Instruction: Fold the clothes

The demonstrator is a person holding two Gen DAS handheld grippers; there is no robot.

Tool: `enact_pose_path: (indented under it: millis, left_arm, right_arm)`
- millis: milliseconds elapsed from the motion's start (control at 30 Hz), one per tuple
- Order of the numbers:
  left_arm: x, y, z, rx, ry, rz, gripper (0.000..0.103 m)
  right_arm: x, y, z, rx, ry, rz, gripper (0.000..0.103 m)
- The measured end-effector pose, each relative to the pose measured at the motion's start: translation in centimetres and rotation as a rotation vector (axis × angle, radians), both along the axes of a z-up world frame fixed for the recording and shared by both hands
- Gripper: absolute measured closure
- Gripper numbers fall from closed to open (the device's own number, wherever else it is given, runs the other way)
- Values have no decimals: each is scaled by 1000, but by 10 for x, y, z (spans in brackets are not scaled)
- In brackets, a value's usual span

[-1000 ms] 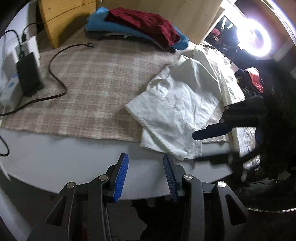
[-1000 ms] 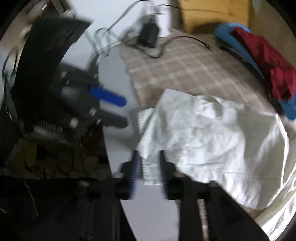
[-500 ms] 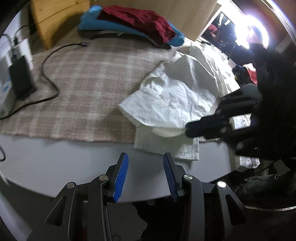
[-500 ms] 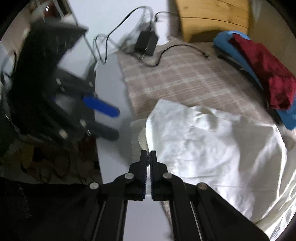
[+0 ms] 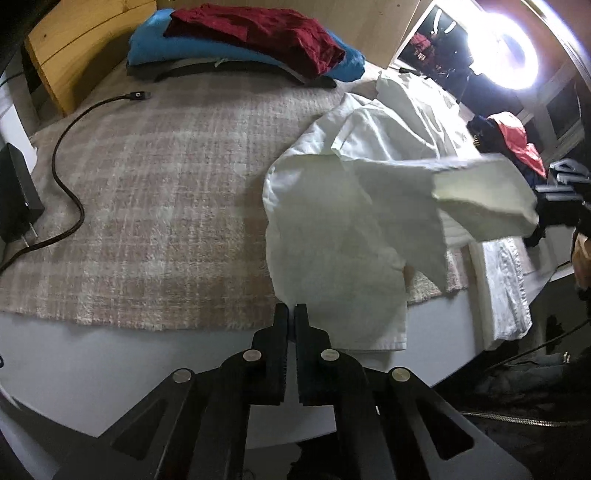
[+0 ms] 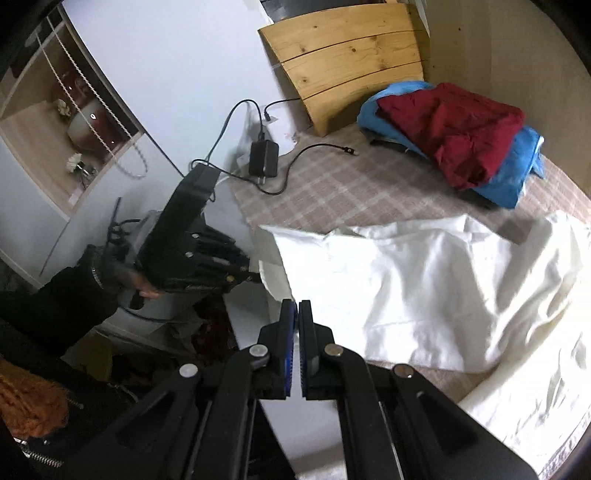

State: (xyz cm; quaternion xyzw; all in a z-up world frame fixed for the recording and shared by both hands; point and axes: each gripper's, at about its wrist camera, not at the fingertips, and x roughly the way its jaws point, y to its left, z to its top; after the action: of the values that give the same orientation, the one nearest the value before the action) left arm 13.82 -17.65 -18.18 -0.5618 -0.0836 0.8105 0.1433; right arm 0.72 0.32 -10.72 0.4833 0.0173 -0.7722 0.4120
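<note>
- Black left gripper [image 5: 290, 317]: jaws pressed together at the near hem of the white garment [image 5: 332, 229]. Own view shows the tips at the cloth's corner edge; right wrist view shows its tips meeting a fabric corner, so it looks clamped on that corner.
- Right gripper [image 6: 296, 314]: blue pads [image 6: 291, 332] nearly closed with a thin strip of white fabric between them. Left wrist view shows a raised, blurred flap of the garment running over to it at the right edge.
- White garment lies on the plaid mat [image 5: 166, 184], near corner overhanging onto the pale table [image 5: 110, 369]. One portion is lifted off the surface, the rest lies flat and wrinkled.
- More white fabric [image 5: 506, 295] lies bunched at the table's right edge, just beside the garment.
- Far side of mat: red cloth [image 5: 266, 29] stacked on blue cloth [image 5: 155, 48], well apart from the garment.
- Black cable [image 5: 66, 184] loops across the mat's left part, power adapter [image 6: 264, 158] at the edge.
- Wooden board [image 6: 347, 55] stands behind the mat; ring light [image 5: 506, 55] glares at upper right.
</note>
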Motion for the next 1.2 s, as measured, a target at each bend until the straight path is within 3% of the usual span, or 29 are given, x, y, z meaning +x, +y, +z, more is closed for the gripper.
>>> enact_pose_path:
  millis: [200,367,500,567,667,733,800,867,933,1033,1133,1200]
  left_arm:
    - [18,-18,28,14,52,11,101]
    - [27,-49,49,-146,101,78,101]
    - [33,-25,85,-374,256,-1,101]
    - [45,-6,97,-442,327,-70,100]
    - [62,5,72,-364,205,-178,95]
    - [74,11,38,-341,40,-235,95]
    - [79,5,29,-308,-5,-216,95]
    - [73,-11,33,-220,-22,-141,93]
    - [59,-33,40,-204,4,-51,80]
    - [28,-57,38,-224,39,47,76]
    - [6,-50,19,-239,17,22,68]
    - [-4,-40,7,-262,-8,-17,74]
  right_arm:
    - [11,-12,-8,-57,-47,27,101]
    - [26,-40,-14,-74,-79,125,101]
    - [28,-38,-15,-71,-109,122,101]
    - [31,-30,-8,-76,-112,108,101]
    - [35,-15,3,-82,-115,83,100]
    - [36,-5,9,-77,-107,55,101]
    - [36,7,16,-72,-95,20,101]
    - [31,22,21,-87,-101,-30,101]
    - [26,35,25,-111,-110,-68,101]
    - [22,40,30,-123,-90,-88,101]
    - [17,44,36,-146,-72,-107,101]
    - [15,53,42,-153,-48,-136,101]
